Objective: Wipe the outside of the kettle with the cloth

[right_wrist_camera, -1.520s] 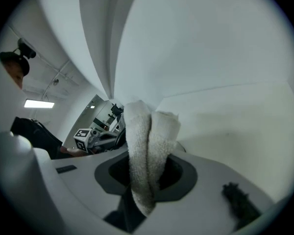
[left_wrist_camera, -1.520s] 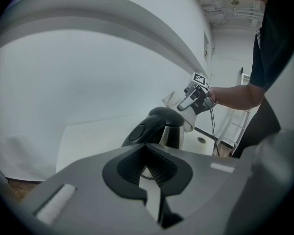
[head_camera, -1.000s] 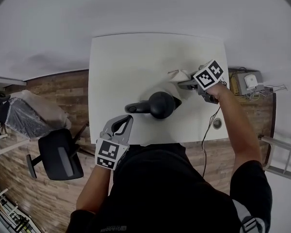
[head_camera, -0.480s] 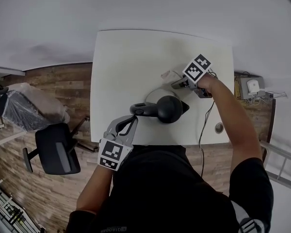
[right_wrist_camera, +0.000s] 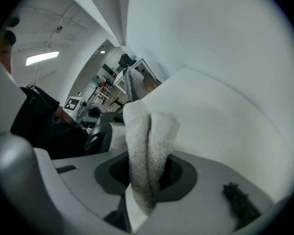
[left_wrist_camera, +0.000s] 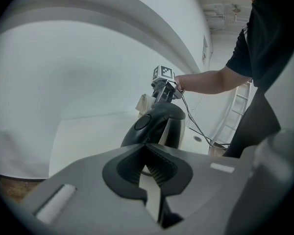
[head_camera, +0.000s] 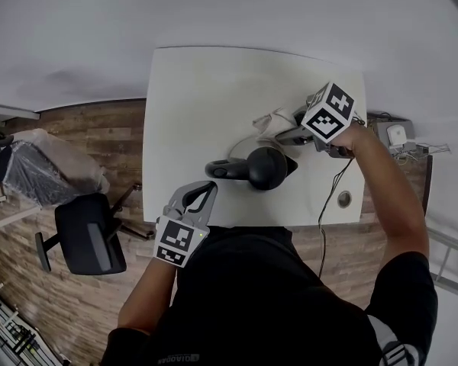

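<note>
While the right gripper [head_camera: 284,135] clamps a folded white cloth [head_camera: 272,120] between its jaws, the left gripper [head_camera: 208,187] hangs at the near edge of the white table [head_camera: 198,90], its jaws brought together with nothing between them. In the right gripper view the cloth [right_wrist_camera: 148,136] stands up out of the right gripper [right_wrist_camera: 146,175] as a thick doubled fold of towelling, pinched at its lower end.

The kettle [head_camera: 265,168] stands upright on the table, toward the near right part of the top. It is dark on top, and its handle [head_camera: 223,170] points to the person's left. The cloth sits just beyond the kettle's far side; whether it touches the kettle's wall cannot be told from the head view. In the right gripper view the kettle [right_wrist_camera: 102,133] shows just left of the fold (dark lid and a strip of pale metal body), very close to it.

Seen from the left gripper [left_wrist_camera: 146,146], the kettle [left_wrist_camera: 159,124] is straight ahead and apart from the jaws, with the handle side toward that camera and the cloth [left_wrist_camera: 143,103] behind it.

A thin cable [head_camera: 327,197] runs over the table's right side to its near edge. An office chair [head_camera: 90,239] stands on the wooden floor [head_camera: 99,139], left of the table.
</note>
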Tool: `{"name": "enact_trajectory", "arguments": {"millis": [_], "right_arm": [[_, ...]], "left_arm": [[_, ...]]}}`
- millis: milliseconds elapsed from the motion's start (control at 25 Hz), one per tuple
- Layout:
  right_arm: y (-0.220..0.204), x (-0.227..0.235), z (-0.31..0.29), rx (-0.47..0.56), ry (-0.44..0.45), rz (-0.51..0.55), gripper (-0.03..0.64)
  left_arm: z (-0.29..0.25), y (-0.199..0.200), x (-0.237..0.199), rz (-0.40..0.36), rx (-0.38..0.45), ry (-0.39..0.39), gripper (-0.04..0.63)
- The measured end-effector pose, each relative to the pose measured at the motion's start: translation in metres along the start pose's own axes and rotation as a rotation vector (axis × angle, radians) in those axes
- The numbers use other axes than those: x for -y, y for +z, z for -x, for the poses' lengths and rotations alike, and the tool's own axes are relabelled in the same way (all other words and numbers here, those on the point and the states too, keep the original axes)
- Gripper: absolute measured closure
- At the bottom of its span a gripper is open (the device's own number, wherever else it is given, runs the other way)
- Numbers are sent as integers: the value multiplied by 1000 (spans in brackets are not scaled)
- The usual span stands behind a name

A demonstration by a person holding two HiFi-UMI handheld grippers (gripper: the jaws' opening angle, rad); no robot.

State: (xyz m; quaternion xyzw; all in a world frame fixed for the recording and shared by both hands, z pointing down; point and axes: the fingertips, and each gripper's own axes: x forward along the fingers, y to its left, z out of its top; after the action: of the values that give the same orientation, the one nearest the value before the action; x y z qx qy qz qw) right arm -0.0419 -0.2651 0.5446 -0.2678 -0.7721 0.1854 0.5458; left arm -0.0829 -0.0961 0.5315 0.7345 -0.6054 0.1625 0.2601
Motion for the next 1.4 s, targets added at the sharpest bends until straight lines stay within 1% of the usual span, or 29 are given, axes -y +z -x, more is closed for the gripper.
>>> {"name": "enact_trajectory", "arguments": {"millis": [80,160,320,400,480,560,640,680,800,920,960,1080,1200,1280,1400], "right_arm": [[4,-16,10,-7,-14,51,518],[10,-35,21,-16,-53,132,518],[14,-60,36,-65,-207,323,518],[13,-68,40,-73,-266,381,518],[12,-78,46,-55,-279,405,518],[14,-86,53,-2,-246,381,518],[20,-78,60,36,-224,338,518],[23,-67,60,29,-226,325,518],[33,-28,41,-67,-244,330,518],[49,-2,4,-164,-201,343,518],[54,6,-10,-205,-191,362,518],[51,36,-53,-400,-201,461,518],[38,50,-89,-582,-184,577,518],[34,49,-107,-663,-162,650,518],[32,42,-129,-729,-109,708,518]], "left_arm": [[1,-1,0,-1,2,2,588],[1,0,1,-1,5,3,588],[2,-2,-2,5,-2,14,588],[1,-2,-3,9,-5,21,588],[2,-1,-4,10,-1,22,588],[3,-1,-4,6,4,25,588],[4,-2,-5,1,10,32,588],[4,-2,-6,1,15,35,588],[5,-2,-7,22,34,42,588],[4,-3,-8,49,47,47,588],[4,-3,-9,56,50,47,588],[8,-5,-15,74,61,63,588],[12,-9,-22,76,56,70,588],[13,-11,-22,84,55,68,588],[14,-15,-22,103,58,69,588]]}}
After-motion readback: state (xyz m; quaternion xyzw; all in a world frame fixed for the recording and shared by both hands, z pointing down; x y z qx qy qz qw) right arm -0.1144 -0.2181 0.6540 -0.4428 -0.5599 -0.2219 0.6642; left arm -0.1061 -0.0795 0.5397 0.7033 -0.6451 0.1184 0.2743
